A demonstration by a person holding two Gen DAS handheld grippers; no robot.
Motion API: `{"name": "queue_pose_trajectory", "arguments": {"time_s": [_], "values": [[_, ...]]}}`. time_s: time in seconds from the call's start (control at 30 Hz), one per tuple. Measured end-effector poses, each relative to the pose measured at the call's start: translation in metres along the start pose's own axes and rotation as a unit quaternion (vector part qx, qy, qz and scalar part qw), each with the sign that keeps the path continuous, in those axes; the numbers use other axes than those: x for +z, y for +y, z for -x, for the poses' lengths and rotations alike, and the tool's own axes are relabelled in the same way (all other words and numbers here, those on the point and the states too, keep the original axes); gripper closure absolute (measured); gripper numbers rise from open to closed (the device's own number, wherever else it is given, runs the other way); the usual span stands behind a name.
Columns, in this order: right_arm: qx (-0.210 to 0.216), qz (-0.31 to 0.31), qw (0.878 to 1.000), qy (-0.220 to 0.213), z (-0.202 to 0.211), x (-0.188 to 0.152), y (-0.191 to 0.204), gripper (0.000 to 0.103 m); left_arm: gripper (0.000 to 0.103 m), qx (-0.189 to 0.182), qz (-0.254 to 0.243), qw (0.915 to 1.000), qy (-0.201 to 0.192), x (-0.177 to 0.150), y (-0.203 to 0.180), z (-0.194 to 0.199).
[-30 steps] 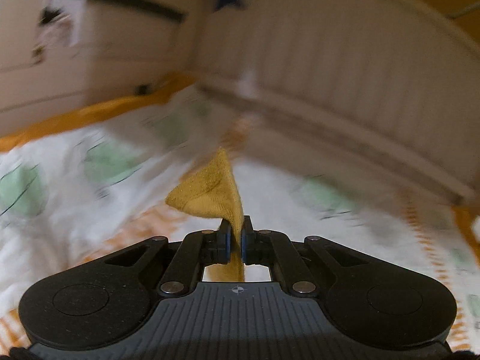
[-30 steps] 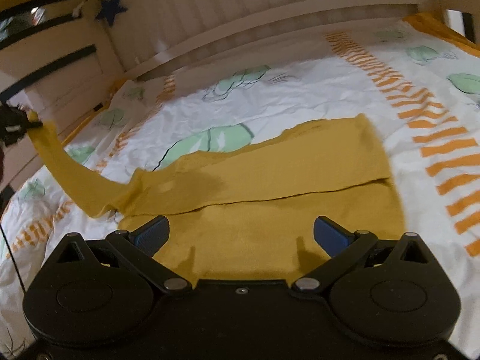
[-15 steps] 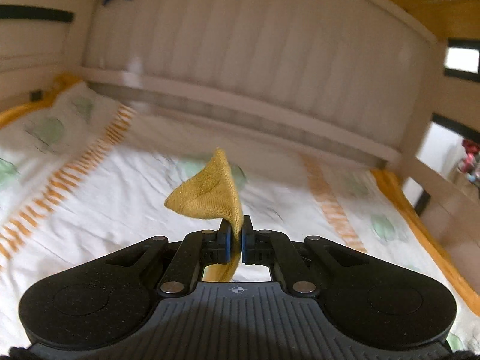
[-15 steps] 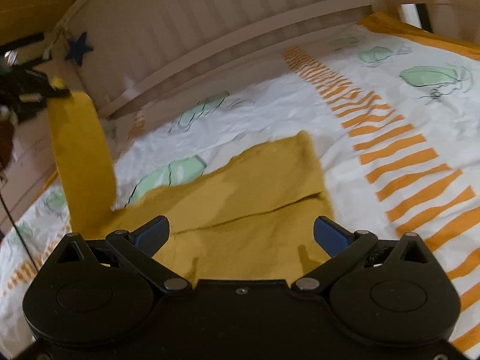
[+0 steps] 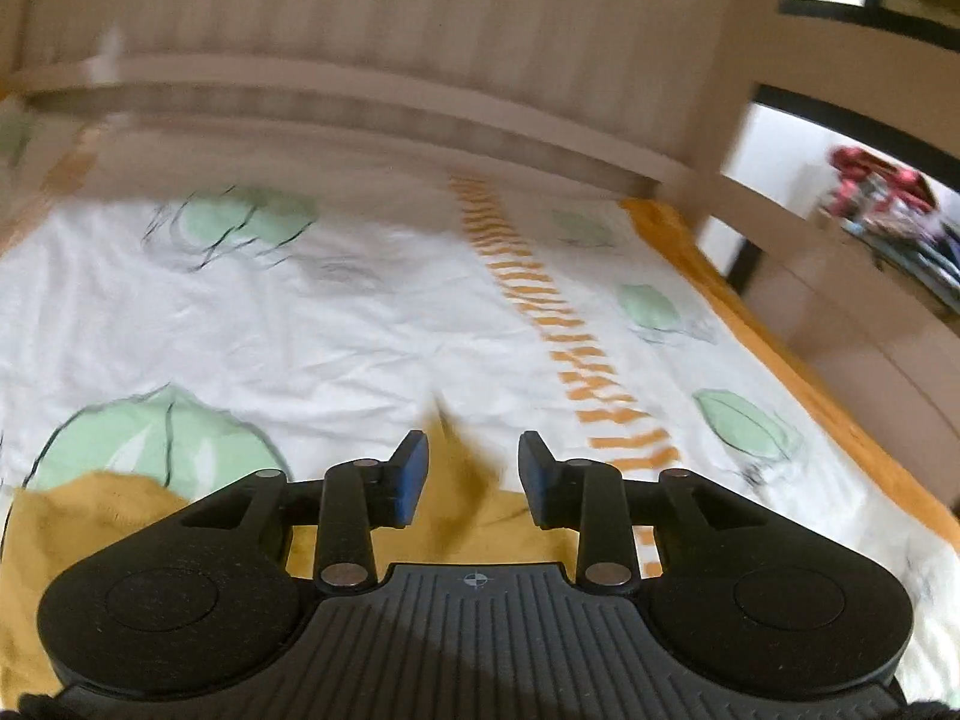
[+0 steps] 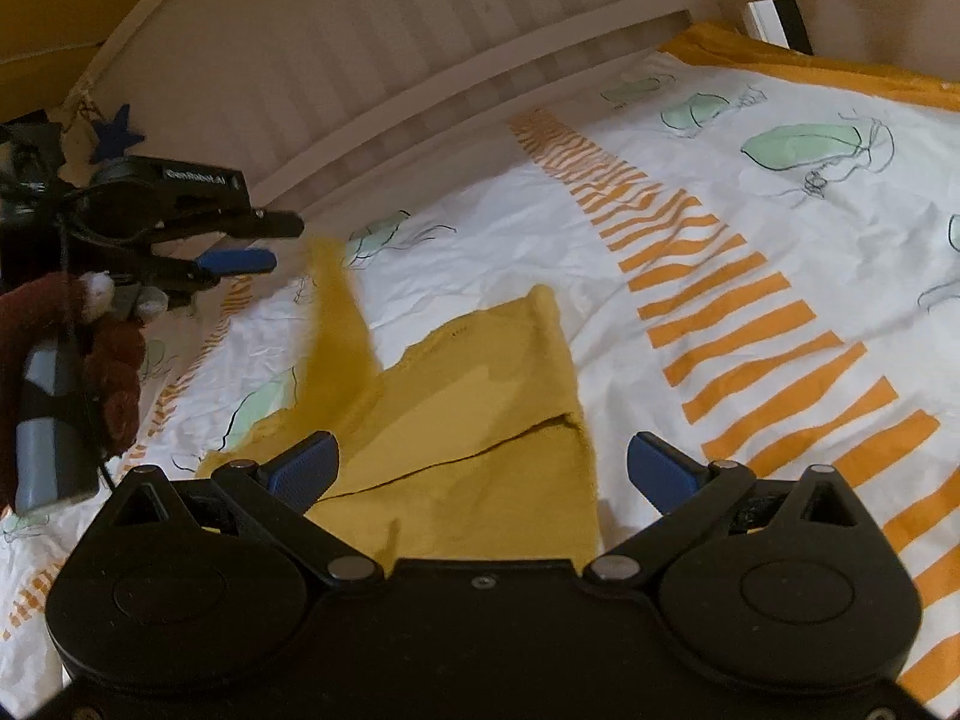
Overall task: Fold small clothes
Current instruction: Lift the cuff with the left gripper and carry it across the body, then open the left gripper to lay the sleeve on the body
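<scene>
Nearest, the right gripper hangs wide apart over a mustard garment lying lower centre on the bedsheet, long axis running upper right. Farther left, the left gripper has just opened, releasing a sleeve.

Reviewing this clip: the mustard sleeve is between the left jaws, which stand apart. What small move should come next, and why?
Probably draw the left gripper back and clear. Its jaws have just been opening, and the sleeve is loose of them, a blurred strip over the folded mustard garment on the bed sheet. The right gripper is open over the garment, ready to press or take the next fold.
</scene>
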State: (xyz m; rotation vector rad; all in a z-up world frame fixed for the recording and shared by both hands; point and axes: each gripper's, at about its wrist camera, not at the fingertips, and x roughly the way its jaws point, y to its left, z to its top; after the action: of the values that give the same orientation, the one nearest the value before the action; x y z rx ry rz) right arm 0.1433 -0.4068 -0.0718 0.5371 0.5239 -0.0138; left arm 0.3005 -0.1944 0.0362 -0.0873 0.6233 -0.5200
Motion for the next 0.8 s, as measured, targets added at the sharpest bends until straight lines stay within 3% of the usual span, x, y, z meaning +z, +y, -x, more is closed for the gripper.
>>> {"name": "queue_pose_trajectory", "arguments": {"time_s": [0.17, 0.3, 0.53, 0.8], "values": [[-0.003, -0.002, 1.0, 0.002, -0.004, -0.002, -0.005, 0.001, 0.062, -0.012, -0.032, 0.9992, -0.024, -0.006, 0.002, 0.028], [0.006, 0.008, 1.0, -0.005, -0.005, -0.005, -0.005, 0.001, 0.061, 0.034, -0.037, 0.9985, -0.022, -0.02, 0.029, 0.047], [0.034, 0.037, 0.999, -0.013, -0.008, -0.01, 0.001, 0.001, 0.061, 0.144, -0.011, 0.9893, 0.017, -0.074, 0.113, 0.075], [0.064, 0.059, 0.996, -0.002, -0.019, -0.011, 0.015, 0.001, 0.061, 0.189, 0.04, 0.9767, 0.095, -0.131, 0.183, 0.078]]}}
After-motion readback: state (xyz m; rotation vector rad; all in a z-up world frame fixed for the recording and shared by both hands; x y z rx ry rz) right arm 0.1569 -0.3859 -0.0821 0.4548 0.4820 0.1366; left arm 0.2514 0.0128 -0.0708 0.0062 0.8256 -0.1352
